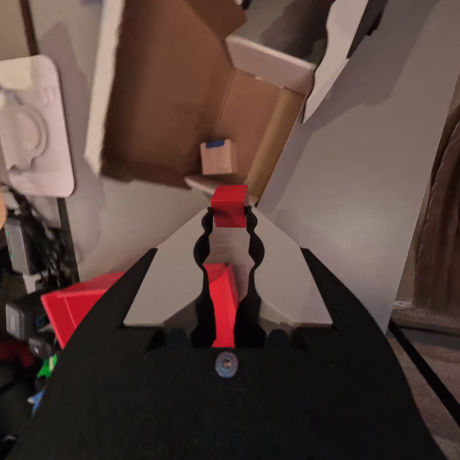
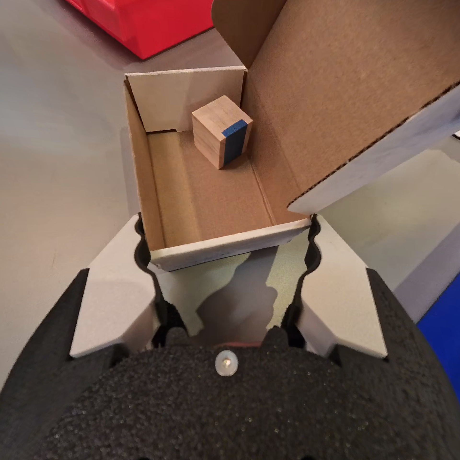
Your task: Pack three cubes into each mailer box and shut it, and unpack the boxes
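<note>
My left gripper is shut on a red cube and holds it in the air, short of the open mailer box. A wooden cube with blue tape lies inside the box. In the right wrist view the same box stands open with its lid raised to the right. The wooden cube sits at its far end by the lid side. My right gripper is wide open and straddles the box's near end. Its fingertips stand beside the two near corners.
A red bin lies below my left gripper and also shows beyond the box in the right wrist view. A white moulded tray and cables are at the left. A blue object sits at the right edge. Tip to tip, the grippers are about 15 centimetres apart. My right gripper's tips are some 9 centimetres from the wooden cube with blue tape. My right wrist view looks at it from another angle.
</note>
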The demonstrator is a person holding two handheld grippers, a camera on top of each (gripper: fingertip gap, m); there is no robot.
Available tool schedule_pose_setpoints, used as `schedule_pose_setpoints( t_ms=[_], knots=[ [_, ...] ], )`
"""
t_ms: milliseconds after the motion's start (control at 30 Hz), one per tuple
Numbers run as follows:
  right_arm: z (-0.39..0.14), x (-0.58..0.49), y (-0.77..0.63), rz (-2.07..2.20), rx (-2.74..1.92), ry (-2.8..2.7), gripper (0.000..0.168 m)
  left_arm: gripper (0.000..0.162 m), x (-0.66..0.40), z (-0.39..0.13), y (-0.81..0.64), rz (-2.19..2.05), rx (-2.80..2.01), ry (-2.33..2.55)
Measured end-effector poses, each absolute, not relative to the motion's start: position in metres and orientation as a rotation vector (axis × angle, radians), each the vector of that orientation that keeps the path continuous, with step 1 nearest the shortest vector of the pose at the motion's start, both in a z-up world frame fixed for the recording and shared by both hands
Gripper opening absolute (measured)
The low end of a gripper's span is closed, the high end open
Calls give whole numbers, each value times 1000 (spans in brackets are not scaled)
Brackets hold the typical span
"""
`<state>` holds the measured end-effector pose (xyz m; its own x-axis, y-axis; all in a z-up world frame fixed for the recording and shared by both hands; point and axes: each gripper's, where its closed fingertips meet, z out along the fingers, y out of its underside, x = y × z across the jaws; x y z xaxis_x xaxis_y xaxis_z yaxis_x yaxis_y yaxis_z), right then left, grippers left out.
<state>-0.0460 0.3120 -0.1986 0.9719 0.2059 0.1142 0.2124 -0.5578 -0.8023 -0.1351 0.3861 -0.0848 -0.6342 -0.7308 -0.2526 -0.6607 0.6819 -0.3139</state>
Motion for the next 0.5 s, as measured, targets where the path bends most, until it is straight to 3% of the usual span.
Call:
schedule_pose_setpoints(
  t_ms=[233, 500],
  knots=[
    [-199, -46, 312, -8, -2174, -291, 127, 24, -95, -170, 349, -50, -1055, 2750],
    [-198, -46, 312, -5, -2170, -294, 127, 24, -86, -207, 340, 22, -1060, 2836]
  ],
)
